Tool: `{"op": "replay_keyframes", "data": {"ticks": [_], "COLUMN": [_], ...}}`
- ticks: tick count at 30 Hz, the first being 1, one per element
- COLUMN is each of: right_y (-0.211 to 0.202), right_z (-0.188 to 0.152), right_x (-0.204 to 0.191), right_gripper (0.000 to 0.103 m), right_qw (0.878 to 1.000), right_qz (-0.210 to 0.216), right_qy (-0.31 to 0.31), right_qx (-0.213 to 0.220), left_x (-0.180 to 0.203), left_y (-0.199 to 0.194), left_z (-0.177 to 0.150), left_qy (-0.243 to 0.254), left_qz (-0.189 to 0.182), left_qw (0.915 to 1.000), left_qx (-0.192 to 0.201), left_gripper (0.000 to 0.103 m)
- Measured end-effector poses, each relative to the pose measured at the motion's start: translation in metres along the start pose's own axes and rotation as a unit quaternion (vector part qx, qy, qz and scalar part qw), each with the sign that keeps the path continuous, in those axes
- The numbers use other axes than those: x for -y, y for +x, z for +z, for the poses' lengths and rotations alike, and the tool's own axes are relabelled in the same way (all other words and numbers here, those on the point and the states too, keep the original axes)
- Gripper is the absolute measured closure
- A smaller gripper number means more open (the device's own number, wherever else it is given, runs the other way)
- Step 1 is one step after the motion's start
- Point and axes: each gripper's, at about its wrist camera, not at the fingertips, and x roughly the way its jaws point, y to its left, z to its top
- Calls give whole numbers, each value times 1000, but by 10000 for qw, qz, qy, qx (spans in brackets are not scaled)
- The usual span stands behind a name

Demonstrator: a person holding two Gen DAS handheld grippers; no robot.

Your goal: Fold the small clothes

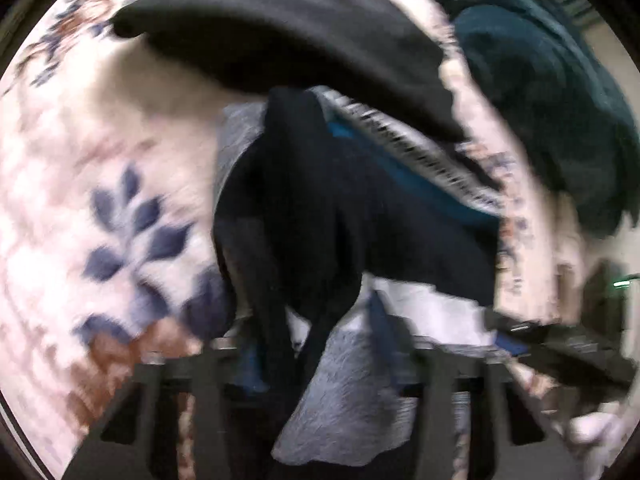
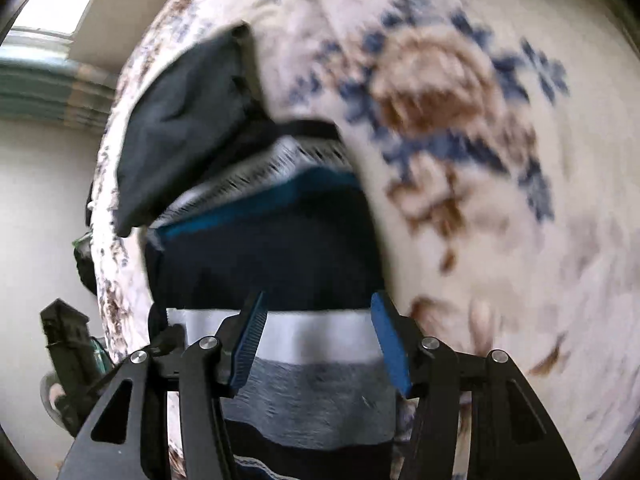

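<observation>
Two grippers work one soft, light striped knit garment [image 2: 308,344] of navy, white and grey on the floral bedspread [image 2: 500,160] — left gripper [image 1: 304,360] pinching a limp dark fold, right gripper [image 2: 316,340] spread wide, empty. Take hems — cloth sags.

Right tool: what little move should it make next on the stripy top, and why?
Probably lower and close on the striped top. The right tool stands open over its white stripe, gripping nothing, so the cloth isn't yet held for folding.
</observation>
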Motion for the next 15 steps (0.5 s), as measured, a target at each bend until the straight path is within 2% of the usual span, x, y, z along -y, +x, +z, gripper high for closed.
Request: {"op": "replay_keyframes", "data": {"ticks": [2,3,4,5,6,7,8,9,11,13,14,15], "right_y": [9,15,20,25,27,29,28,28,27,25,24,22], "right_z": [-7,-9,-10,-12,-12,-12,-11,-11,-10,-5,-4,-4], "right_x": [11,15,20,22,24,26,27,27,28,26,24,21], "right_gripper": [46,46,46,46,46,46,46,46,46,46,46,46], "right_qw": [9997,9995,9988,9979,9966,9962,9962,9963,9962,9964,9968,9972], "right_qz": [23,66,209,383,556,592,593,595,585,558,521,484], "right_qy": [177,232,349,412,470,501,491,464,458,450,428,387], "right_qx": [-135,-192,-274,-324,-375,-400,-407,-420,-451,-446,-432,-416], "left_x": [-10,-21,-35,-51,-61,-77,-89,-100,-102,-87,-79,-64], "left_y": [-11,-15,-16,-10,0,16,26,30,27,12,5,3], "left_z": [2,3,1,-2,-7,-13,-18,-20,-17,-9,-6,-1], "left_qy": [-225,-482,-807,-1284,-1652,-2117,-2412,-2551,-2481,-1972,-1690,-1338], "left_qz": [-777,-1300,-1960,-2949,-3535,-4045,-3987,-3539,-3326,-2808,-2566,-2124], "left_qw": [9967,9902,9771,9468,9207,8894,8842,8991,9092,9390,9515,9679], "left_qx": [96,154,185,133,-34,-234,-330,-352,-353,-246,-170,-156], "left_gripper": [84,87,87,86,86,82,81,74,65,53,52,52]}}
